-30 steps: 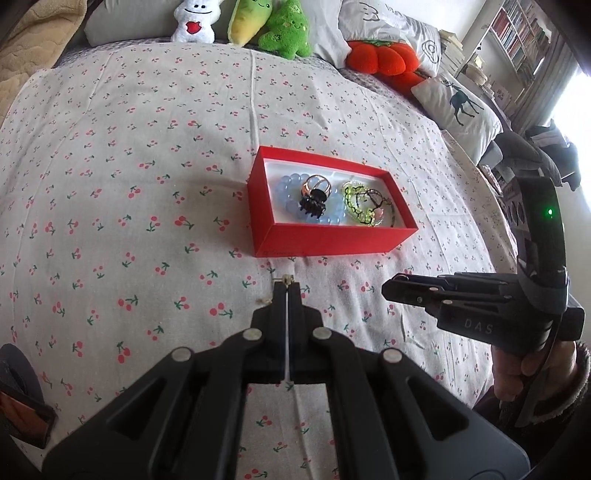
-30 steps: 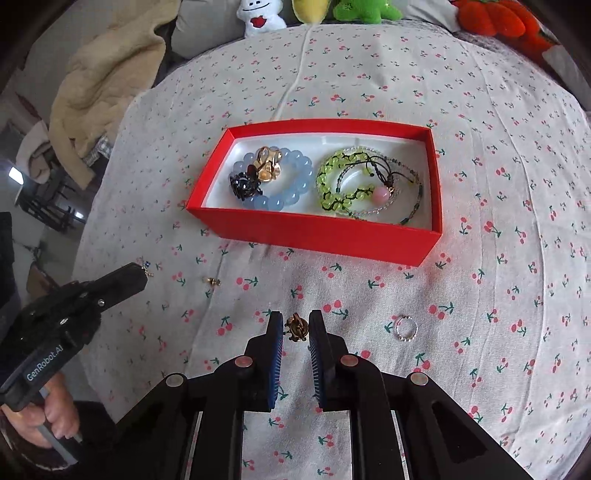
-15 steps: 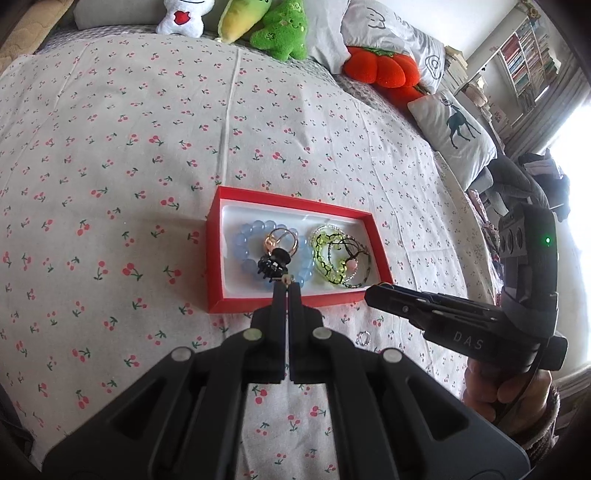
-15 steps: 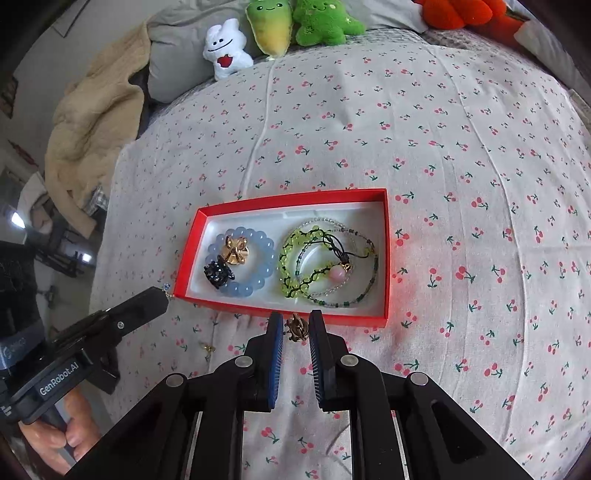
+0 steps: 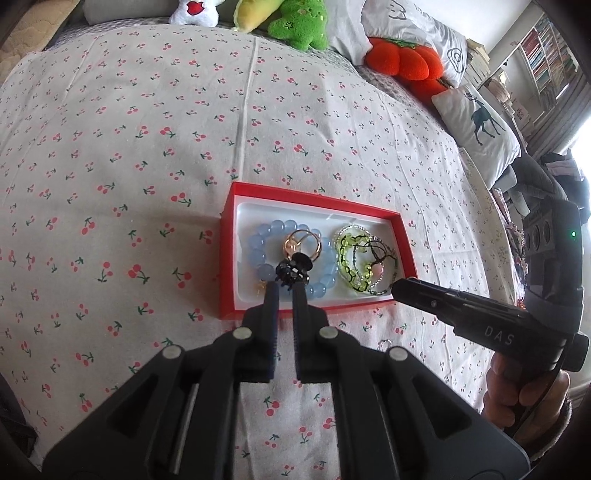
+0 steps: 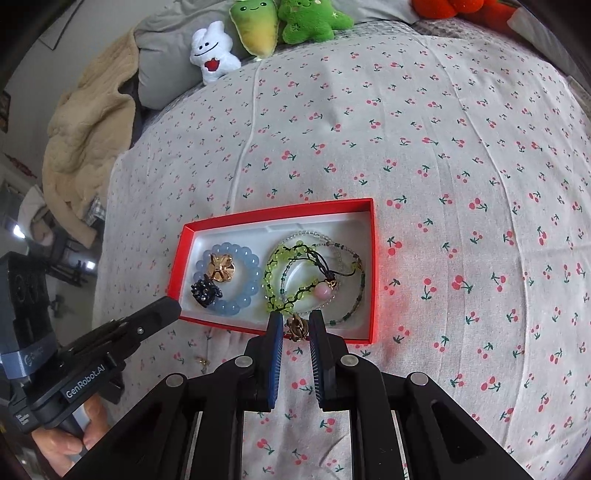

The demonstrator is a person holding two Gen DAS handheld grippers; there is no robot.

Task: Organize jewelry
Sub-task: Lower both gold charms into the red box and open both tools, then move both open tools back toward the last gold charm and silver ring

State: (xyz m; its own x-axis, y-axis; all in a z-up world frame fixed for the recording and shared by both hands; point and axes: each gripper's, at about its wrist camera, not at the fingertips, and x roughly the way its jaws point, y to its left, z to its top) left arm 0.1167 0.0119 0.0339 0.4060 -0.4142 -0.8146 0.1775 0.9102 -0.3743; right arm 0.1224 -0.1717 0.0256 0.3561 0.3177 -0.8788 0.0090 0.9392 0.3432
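Note:
A red jewelry box lies on the cherry-print bedspread. It holds a blue bead bracelet, a gold flower piece, a black beaded ring and green and clear bracelets. My left gripper is open at the box's front left edge; a small gold piece lies just off its left fingertip. My right gripper is shut on a small gold ring over the box's front edge.
A silver ring and a small gold stud lie on the bedspread in front of the box. Plush toys and pillows line the far edge. A beige blanket hangs at the left.
Both grippers have moved forward to the box's front edge. My left gripper, shut on a tiny gold piece before, has opened. My right gripper still holds the gold ring.

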